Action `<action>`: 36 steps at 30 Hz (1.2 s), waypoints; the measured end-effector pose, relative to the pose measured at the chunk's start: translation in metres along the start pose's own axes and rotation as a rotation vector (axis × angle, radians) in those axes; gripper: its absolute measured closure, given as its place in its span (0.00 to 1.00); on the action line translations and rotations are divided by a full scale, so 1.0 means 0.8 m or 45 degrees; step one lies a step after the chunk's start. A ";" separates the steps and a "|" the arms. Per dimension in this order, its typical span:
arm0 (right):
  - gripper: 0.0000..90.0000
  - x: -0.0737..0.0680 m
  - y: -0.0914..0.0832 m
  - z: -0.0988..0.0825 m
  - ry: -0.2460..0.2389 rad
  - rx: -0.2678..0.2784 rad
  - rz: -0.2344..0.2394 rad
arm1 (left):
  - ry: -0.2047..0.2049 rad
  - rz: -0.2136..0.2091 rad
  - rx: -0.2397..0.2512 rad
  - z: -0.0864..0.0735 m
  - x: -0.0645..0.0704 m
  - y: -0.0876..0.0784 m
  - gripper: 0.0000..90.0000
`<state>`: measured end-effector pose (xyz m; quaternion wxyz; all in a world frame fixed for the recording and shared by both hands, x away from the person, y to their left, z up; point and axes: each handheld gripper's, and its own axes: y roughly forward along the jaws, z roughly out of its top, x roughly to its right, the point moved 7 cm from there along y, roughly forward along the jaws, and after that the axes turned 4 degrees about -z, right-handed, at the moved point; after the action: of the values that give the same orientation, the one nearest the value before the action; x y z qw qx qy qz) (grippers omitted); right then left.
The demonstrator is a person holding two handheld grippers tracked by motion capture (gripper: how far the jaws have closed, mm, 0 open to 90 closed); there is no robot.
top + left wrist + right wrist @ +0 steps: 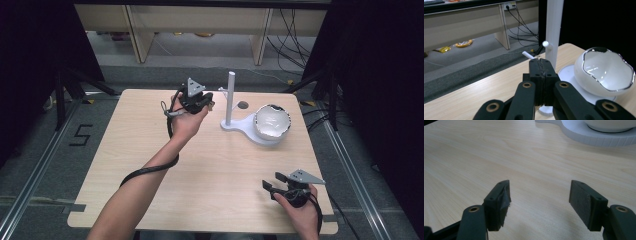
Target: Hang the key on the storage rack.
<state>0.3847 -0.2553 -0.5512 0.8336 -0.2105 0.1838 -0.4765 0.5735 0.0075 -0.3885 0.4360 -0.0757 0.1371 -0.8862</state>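
Fingers (541,75) of the left gripper (197,100) pressed flat together, nothing between them, held up off the bench (150,150) at the far side, tips just left of the white stand's post (231,97). Small pegs (545,44) stick out of the post right at the fingertips. Bowl (272,121) sits tilted on the stand base (240,125), right of the post, rim facing the near side. Right gripper (272,182) low at the near right corner, fingers (584,202) spread wide, empty, well apart from the stand.

Risks, as I judge them: closed tips could clip a peg or shove the post, tipping the light stand and rolling the bowl off. Shut fingers can't grab anything until opened. Left cable (150,170) could drag across the bench.
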 end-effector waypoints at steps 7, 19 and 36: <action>0.38 -0.005 0.000 -0.001 0.050 -0.007 0.007 | -0.029 0.016 0.036 0.012 -0.004 0.013 0.99; 0.38 -0.007 -0.001 -0.001 0.068 0.000 0.033 | -0.002 0.018 0.073 0.032 0.006 0.021 0.99; 0.38 -0.005 0.000 -0.001 0.041 -0.007 0.037 | 0.009 0.035 0.060 0.037 0.011 0.028 0.99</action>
<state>0.3826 -0.2519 -0.5514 0.8369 -0.2022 0.2016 -0.4671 0.5928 -0.0177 -0.3673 0.4496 -0.0605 0.1185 -0.8833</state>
